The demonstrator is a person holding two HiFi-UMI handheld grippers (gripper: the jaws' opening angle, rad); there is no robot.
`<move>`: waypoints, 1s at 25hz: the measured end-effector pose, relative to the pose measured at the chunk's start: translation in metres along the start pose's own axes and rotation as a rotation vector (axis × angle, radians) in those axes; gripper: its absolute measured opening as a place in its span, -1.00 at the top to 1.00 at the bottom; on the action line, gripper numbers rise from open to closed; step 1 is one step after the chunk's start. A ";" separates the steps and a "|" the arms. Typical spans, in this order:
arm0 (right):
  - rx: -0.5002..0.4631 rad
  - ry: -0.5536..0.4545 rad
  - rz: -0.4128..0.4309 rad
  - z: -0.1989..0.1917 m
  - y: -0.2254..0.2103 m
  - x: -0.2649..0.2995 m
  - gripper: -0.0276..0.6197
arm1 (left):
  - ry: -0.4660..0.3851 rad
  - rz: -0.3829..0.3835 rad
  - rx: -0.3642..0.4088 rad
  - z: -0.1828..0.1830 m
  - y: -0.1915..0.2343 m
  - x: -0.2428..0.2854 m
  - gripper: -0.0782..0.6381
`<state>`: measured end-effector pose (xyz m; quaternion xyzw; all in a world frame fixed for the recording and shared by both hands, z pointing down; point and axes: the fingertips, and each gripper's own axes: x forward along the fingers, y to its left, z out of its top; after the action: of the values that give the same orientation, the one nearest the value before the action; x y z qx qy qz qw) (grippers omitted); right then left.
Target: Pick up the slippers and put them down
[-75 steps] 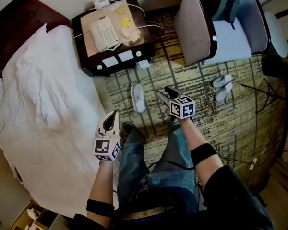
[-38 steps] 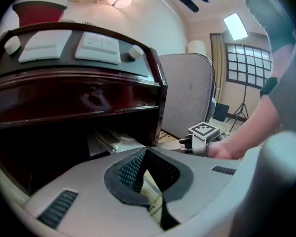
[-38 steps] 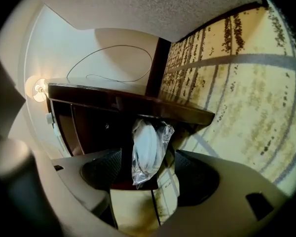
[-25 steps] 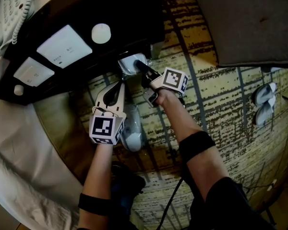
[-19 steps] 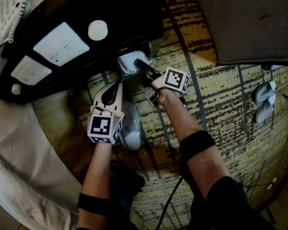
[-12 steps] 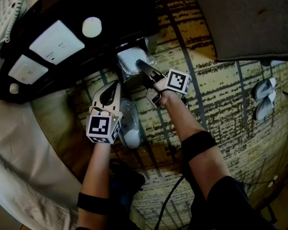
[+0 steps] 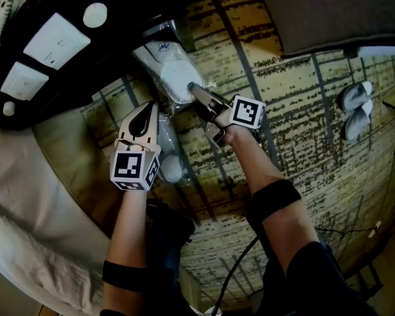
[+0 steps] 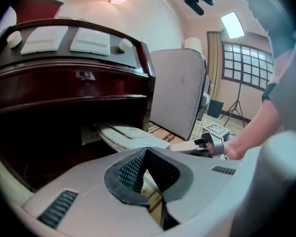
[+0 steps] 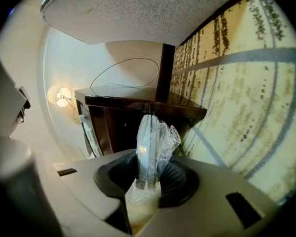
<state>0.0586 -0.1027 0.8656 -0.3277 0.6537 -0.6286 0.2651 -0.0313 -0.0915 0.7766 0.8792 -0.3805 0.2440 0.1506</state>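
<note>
A white slipper in clear plastic wrap (image 7: 166, 69) lies half out from under the dark nightstand (image 7: 66, 78). My right gripper (image 7: 196, 92) is shut on its near end; in the right gripper view the wrapped slipper (image 9: 150, 142) stands edge-on between the jaws of that gripper (image 9: 148, 184). A second wrapped slipper (image 7: 171, 168) lies on the carpet, partly hidden under my left gripper (image 7: 146, 108), which is shut and empty. In the left gripper view the left gripper (image 8: 147, 157) points at the first slipper (image 8: 128, 135), with the right gripper (image 8: 207, 145) beside it.
The nightstand carries white switch panels (image 7: 56, 41) on its front. A grey chair (image 7: 336, 8) stands at the top right. Another pair of white slippers (image 7: 355, 110) lies on the patterned carpet at the right. White bedding (image 7: 20, 203) fills the left.
The right gripper has drawn the wrapped slipper further out from under the nightstand. The left gripper has shifted a little away from the nightstand, still shut.
</note>
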 end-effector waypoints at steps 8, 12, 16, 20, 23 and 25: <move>0.048 0.008 -0.094 -0.045 0.007 -0.107 0.55 | 0.078 -0.074 -0.003 -0.001 -0.065 -0.038 0.78; 0.051 0.004 -0.168 -0.068 0.000 -0.156 0.55 | 0.094 -0.118 0.015 0.004 -0.089 -0.048 0.78; 0.082 -0.046 -0.209 -0.083 -0.011 -0.178 0.55 | 0.090 -0.142 0.033 0.006 -0.099 -0.048 0.78; 0.061 -0.042 -0.262 -0.095 -0.035 -0.186 0.55 | 0.083 -0.162 0.053 0.001 -0.100 -0.038 0.78; 0.031 -0.022 -0.309 -0.099 -0.054 -0.190 0.55 | 0.081 -0.169 0.058 -0.006 -0.099 -0.028 0.78; 0.027 -0.029 -0.318 -0.100 -0.066 -0.191 0.55 | 0.077 -0.175 0.058 -0.011 -0.098 -0.023 0.78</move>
<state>0.1123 0.1081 0.9253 -0.4325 0.5810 -0.6666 0.1763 0.0247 -0.0079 0.7656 0.9032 -0.2888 0.2742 0.1604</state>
